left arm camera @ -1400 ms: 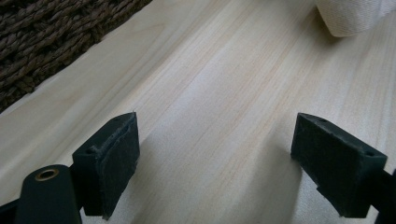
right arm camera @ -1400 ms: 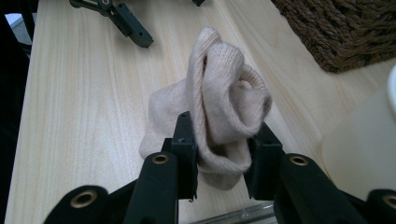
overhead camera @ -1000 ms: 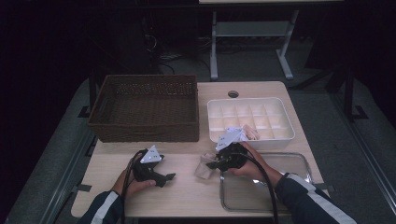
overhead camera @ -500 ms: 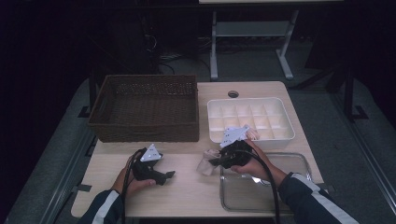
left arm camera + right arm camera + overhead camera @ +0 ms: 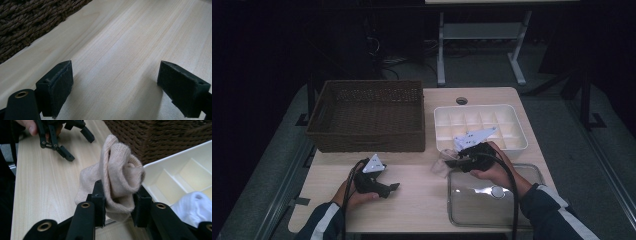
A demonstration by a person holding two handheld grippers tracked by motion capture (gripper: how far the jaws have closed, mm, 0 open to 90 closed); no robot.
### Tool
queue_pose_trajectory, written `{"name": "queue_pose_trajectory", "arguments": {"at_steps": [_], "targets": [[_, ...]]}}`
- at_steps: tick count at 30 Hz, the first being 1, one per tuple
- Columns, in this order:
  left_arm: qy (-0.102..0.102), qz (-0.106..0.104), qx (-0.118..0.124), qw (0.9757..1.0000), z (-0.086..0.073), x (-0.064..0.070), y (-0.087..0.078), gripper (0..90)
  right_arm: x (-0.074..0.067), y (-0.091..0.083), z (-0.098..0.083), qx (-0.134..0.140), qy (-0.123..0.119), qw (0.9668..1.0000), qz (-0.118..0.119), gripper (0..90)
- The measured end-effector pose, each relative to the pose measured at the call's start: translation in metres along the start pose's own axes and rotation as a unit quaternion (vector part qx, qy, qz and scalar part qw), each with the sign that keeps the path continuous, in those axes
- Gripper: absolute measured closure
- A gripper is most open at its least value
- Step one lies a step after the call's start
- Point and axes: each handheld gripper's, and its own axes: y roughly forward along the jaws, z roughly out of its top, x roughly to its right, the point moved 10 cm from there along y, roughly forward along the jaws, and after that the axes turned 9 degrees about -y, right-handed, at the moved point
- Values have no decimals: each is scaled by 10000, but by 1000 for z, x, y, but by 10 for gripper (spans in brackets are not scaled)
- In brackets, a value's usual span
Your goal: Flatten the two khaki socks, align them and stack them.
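Observation:
A rolled beige sock sits pinched between the two black pads of my right gripper, which is shut on it. In the high view that right gripper holds the sock just above the table, by the near left corner of the white compartment tray. A white sock lies in a near compartment of that tray. My left gripper rests on the wooden table in front of the basket. Its jaws stand wide open over bare wood.
A dark wicker basket stands at the back left, its wall close to the left gripper. A clear plastic lid or tray with a round knob lies at the front right, under the right forearm.
My right gripper has lifted the beige sock off the table and carried it back and to the right, closer to the white tray. The left gripper has stayed put.

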Motion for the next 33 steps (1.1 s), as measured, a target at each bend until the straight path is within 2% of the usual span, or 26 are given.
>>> {"name": "queue_pose_trajectory", "arguments": {"at_steps": [6,18,26,33], "targets": [[1,1,2,10000,0,0,0,124,7,-8,-1,32,72,9999,-108,678],[16,9,2,10000,0,0,0,124,35,-38,-5,189,343,9979,-513,679],[23,20,-8,10000,0,-1,0,124,62,-65,-16,238,563,9942,-883,680],[19,20,-5,10000,0,0,0,124,88,-91,-37,79,718,9895,-1252,681]]}}
